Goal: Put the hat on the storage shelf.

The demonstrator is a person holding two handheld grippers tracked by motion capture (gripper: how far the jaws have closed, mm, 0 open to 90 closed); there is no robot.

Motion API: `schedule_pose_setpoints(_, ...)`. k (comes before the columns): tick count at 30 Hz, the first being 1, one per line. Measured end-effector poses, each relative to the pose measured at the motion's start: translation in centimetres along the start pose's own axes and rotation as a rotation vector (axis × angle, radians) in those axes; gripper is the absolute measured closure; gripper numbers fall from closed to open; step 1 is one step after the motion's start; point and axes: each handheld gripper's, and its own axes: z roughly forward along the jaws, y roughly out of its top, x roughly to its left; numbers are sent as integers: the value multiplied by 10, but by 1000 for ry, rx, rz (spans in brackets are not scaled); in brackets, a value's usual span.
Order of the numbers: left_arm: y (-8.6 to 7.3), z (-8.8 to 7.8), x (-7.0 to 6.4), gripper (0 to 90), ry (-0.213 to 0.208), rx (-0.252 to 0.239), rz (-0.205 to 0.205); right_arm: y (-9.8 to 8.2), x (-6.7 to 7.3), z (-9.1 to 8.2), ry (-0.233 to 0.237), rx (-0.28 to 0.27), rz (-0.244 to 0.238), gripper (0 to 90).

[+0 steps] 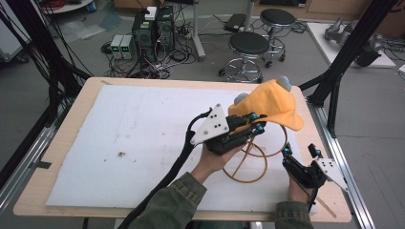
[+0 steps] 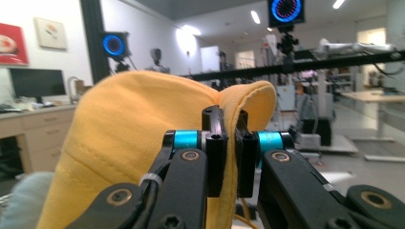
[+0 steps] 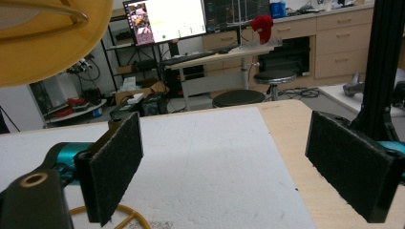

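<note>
White foam sheet (image 1: pixel 143 143) covers your tabletop (image 1: pixel 71 114), with stools and cabling on the floor behind. Your left gripper (image 2: pixel 228 143) is clenched on the edge of the yellow cap (image 1: pixel 270 102), which sits over the wire stand (image 1: pixel 253 160) at the far right; the fabric looks soft and light, so take hold at the stiffer brim. Your right gripper (image 3: pixel 229 162) waits released near the stand.
</note>
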Motion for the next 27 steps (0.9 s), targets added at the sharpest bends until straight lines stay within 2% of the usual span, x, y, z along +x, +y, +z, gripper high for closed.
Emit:
schedule_pose_setpoints(7,-11,2,-13,864,-73,66,23,0,0,0,-2,0,1,114)
schedule_pose_setpoints(10,-16,0,-17,864,-91,94,30,0,0,0,-3,-5,0,114)
schedule_pose_setpoints(16,-23,-4,-18,863,-120,125,14,0,0,0,-7,-2,2,114)
schedule_pose_setpoints(23,-32,-10,-22,859,-148,214,52,0,0,0,-8,-1,4,114)
schedule_pose_setpoints(27,-37,-11,-22,860,-154,240,47,0,0,0,-9,-3,4,114)
